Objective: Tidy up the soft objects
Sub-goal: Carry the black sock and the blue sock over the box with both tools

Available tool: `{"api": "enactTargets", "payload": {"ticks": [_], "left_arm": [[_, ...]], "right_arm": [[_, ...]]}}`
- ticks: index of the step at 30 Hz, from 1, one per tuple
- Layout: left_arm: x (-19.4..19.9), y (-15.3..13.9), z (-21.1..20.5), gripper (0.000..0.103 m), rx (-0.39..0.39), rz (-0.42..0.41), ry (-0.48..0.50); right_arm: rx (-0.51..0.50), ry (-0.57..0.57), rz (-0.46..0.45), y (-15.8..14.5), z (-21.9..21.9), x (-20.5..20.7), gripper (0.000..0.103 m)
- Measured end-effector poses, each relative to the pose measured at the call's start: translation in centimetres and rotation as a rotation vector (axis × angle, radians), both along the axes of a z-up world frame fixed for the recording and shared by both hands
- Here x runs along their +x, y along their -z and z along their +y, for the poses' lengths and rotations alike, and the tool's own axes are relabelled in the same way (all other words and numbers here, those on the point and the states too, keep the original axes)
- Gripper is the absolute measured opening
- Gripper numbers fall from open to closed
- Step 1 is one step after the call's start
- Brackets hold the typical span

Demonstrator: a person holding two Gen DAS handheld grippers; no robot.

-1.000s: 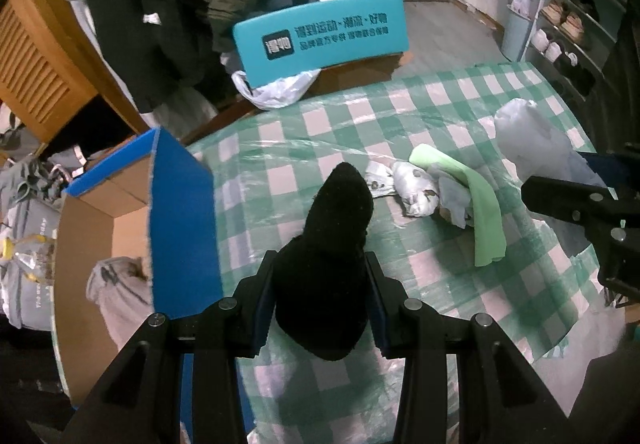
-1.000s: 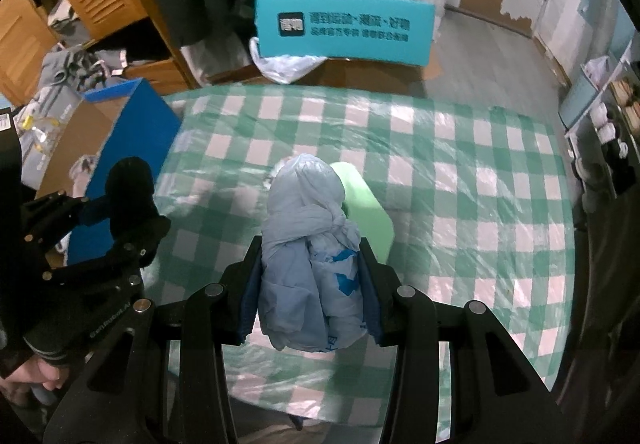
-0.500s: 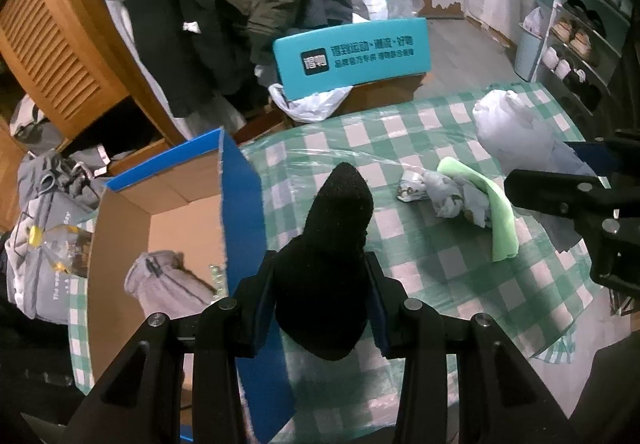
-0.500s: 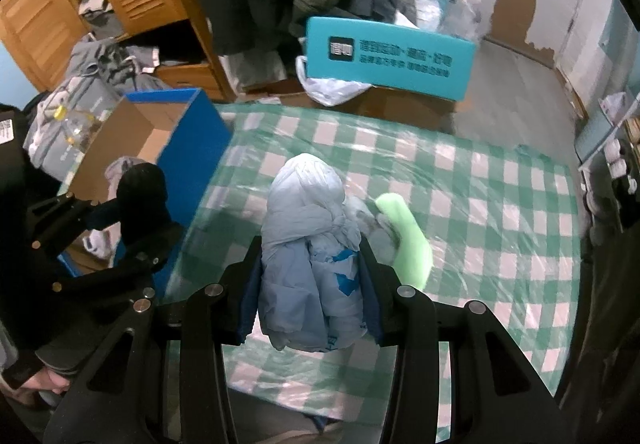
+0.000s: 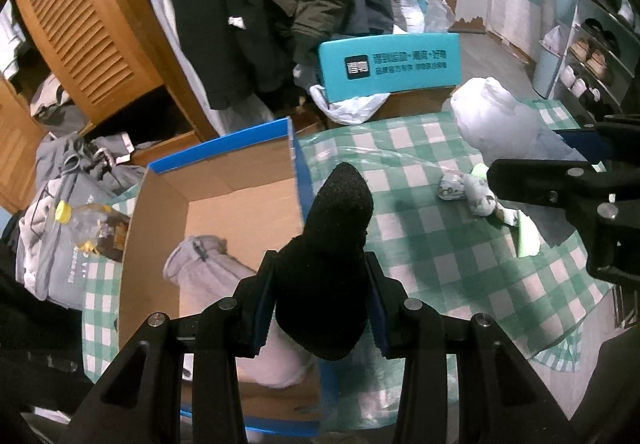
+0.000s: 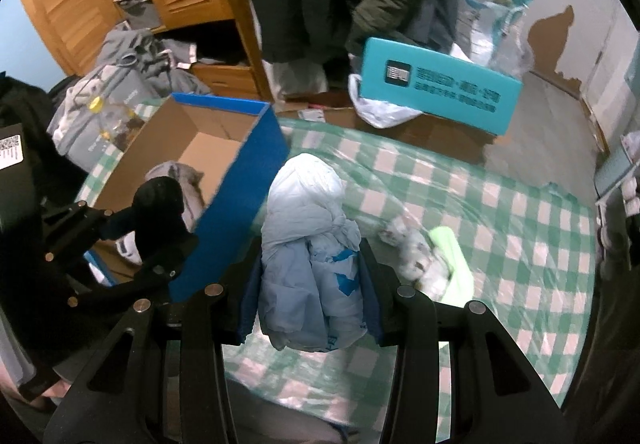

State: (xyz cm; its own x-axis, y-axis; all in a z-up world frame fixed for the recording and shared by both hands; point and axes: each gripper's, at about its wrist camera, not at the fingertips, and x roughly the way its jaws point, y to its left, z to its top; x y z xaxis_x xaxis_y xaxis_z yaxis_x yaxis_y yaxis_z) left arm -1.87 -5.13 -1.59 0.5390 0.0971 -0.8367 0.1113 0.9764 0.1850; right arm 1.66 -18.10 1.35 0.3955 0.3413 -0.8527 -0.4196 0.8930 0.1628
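The left gripper [image 5: 320,300] is clamped on a black sock [image 5: 332,244], held over the box's [image 5: 240,187] right wall; a grey garment [image 5: 204,264] lies inside. The right gripper [image 6: 310,284] grips a pale blue bundle [image 6: 308,244] above the checked table [image 6: 520,244], where a green cloth [image 6: 452,252] and what looks like a patterned sock [image 6: 412,248] lie together.

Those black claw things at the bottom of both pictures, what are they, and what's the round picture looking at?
They are grabbing tools a person holds, one in each hand, each with a camera looking along its jaws. That lens bends the picture round. The left gripper squeezes a black sock; the right gripper squeezes a pale blue cloth bundle. Below is a table with a green checked tablecloth, where a green cloth and a small patterned bundle lie. Beside it stands a cardboard box with grey clothing inside.
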Motion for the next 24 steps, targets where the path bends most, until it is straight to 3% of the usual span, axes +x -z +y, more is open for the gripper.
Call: {"api": "enactTargets", "payload": {"ticks": [24], "left_arm": [[-0.8, 0.3, 9.7, 0.041, -0.009, 0.0, -0.152]], "right_arm": [[-0.001, -0.16, 0.002, -0.5, 10.3, 0.1, 0.042]]}}
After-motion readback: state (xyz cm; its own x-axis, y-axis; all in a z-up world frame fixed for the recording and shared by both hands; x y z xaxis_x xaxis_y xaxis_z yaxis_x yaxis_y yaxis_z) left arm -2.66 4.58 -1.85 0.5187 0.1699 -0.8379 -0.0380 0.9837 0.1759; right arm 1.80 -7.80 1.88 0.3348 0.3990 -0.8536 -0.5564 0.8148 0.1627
